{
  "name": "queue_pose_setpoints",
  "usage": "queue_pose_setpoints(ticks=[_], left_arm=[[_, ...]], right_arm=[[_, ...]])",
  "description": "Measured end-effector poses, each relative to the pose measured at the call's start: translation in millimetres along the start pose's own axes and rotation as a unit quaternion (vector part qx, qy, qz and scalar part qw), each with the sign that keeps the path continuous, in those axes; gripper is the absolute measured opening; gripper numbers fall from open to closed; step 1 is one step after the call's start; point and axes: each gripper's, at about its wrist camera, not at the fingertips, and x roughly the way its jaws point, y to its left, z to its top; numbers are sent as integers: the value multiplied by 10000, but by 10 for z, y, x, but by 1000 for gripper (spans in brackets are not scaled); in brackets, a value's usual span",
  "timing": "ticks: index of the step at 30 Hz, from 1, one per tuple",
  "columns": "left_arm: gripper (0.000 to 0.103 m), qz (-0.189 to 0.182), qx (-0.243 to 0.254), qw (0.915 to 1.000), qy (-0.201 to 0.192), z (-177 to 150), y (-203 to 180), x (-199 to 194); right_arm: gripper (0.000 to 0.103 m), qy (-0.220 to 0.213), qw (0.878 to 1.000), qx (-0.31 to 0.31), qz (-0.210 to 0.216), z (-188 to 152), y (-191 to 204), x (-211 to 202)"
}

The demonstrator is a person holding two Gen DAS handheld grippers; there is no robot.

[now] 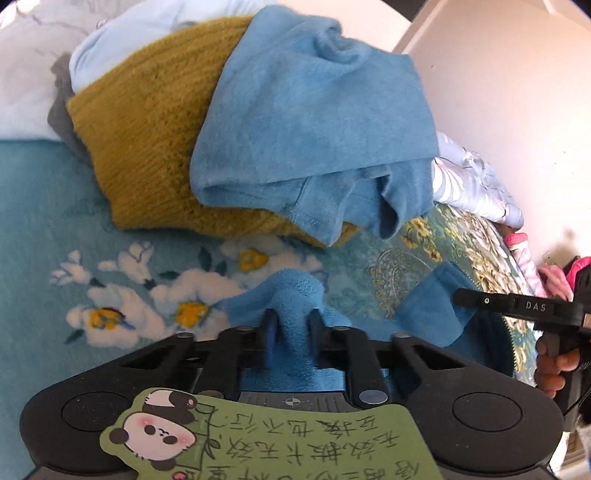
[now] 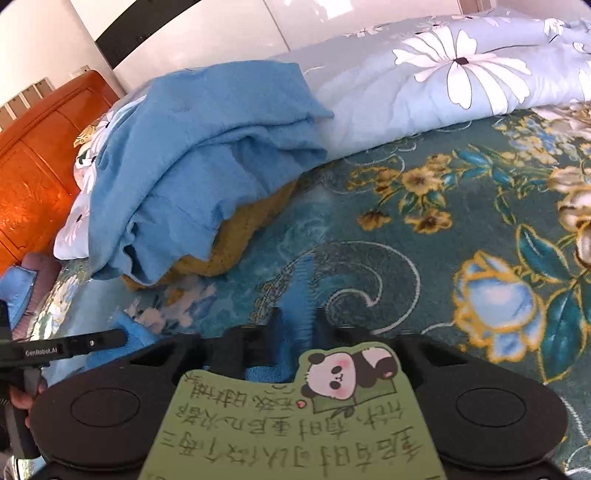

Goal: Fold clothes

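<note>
Left wrist: both grippers [image 1: 290, 325] [image 2: 297, 325] apparently pinch blue fleece [image 1: 295, 291] edges.

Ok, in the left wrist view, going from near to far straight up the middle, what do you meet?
Left gripper shut on a blue fleece garment → white flower print on the teal blanket → mustard knit sweater → light blue garment at the far edge.

Two close, downward-tilted wrist views, sharing the blue garment [image 1: 314, 122] pile.
</note>
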Motion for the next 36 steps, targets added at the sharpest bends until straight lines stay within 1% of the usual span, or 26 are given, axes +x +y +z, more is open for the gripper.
queue_pose_setpoints(ticks=[2,4,5,6,8,9,12,14,15,16,17,18,19,20,21,23,24,25,27,28,29,31,32,34,36], left_arm=[[8,71,106,9991,-404,32,-67,-122],[8,50,93,9962,-859,83,-109,-256],[8,58,90,9955,-944,115,-120,-271],[8,96,112,9956,-923,138,-125,-244],[8,281,150,9965,-777,142,-130,-130],[8,333,109,9969,-701,128,-116,-76],[9,460,-105,9977,-488,83,-63,58],[12,466,-261,9975,-470,70,-45,35],[15,467,-335,9973,-466,65,-38,20],[24,516,-294,9970,-491,66,-60,-29],[29,575,-230,9967,-521,69,-88,-85],[32,602,-158,9963,-585,70,-131,-175],[42,574,-91,9960,-672,60,-183,-283],[48,536,-25,9956,-762,46,-236,-394],[50,468,53,9953,-843,15,-296,-509],[63,321,215,9943,-998,-55,-418,-741],[66,239,273,9938,-1051,-115,-488,-846],[69,155,327,9933,-1098,-180,-560,-948],[70,-31,386,9925,-1158,-355,-705,-1116],[71,-126,403,9924,-1159,-457,-767,-1188],[74,-221,419,9921,-1160,-560,-828,-1260],[79,-410,468,9915,-1145,-787,-942,-1356],[79,-491,488,9910,-1143,-900,-996,-1399],[82,-618,509,9909,-1081,-1135,-1088,-1461],[84,-685,462,9916,-996,-1342,-1150,-1517]], right_arm=[[10,-131,9997,-212,-70,3,46,-52],[9,-481,9977,-437,-189,25,100,-183],[9,-683,9964,-455,-195,45,108,-256],[9,-834,9951,-466,-246,62,114,-305],[9,-880,9931,-616,-463,72,141,-288],[9,-817,9931,-643,-535,68,141,-246],[10,-609,9953,-493,-560,17,88,-98],[15,-552,9960,-415,-565,1,59,-70],[16,-564,9960,-398,-572,1,53,-87],[20,-599,9957,-393,-585,6,52,-121],[25,-647,9954,-398,-589,13,58,-170],[26,-716,9948,-405,-593,23,68,-239],[27,-792,9943,-396,-599,36,76,-329],[27,-870,9937,-375,-596,42,80,-432],[27,-939,9931,-374,-598,33,90,-558],[27,-1053,9916,-420,-630,-11,125,-837],[27,-1084,9908,-470,-654,-63,150,-993],[27,-1107,9902,-526,-671,-126,177,-1158],[29,-1124,9887,-657,-738,-323,244,-1501],[32,-1106,9882,-734,-765,-443,283,-1660],[34,-1093,9876,-785,-804,-598,327,-1825],[35,-967,9882,-815,-863,-959,395,-2081],[36,-906,9885,-821,-895,-1170,430,-2191],[36,-751,9890,-849,-951,-1596,508,-2313],[36,-516,9907,-843,-932,-1995,625,-2337]])
